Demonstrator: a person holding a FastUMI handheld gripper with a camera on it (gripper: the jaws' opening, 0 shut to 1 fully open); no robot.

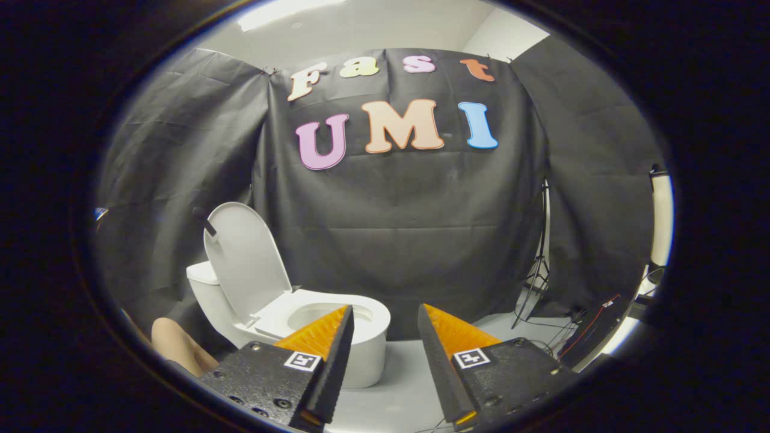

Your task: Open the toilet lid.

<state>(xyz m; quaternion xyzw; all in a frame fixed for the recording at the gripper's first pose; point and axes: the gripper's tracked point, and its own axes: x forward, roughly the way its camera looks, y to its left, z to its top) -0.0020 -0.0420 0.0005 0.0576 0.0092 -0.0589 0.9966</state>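
Observation:
A white toilet (361, 355) stands on the pale floor ahead of my fingers, partly behind the left fingertip. Its lid (243, 264) is raised, tilted back against the cistern (201, 276), and the seat ring and bowl opening (313, 316) are exposed. A short dark handle (204, 221) sticks out from the lid's upper edge. My gripper (385, 316) is open, its black and orange fingers spread apart with nothing between them, and it sits back from the toilet without touching it.
Black cloth walls close the booth behind and beside the toilet. A stand (538, 264) with cables (577, 331) on the floor is to the right. A person's bare limb (174, 346) shows low at the left, beside the toilet base.

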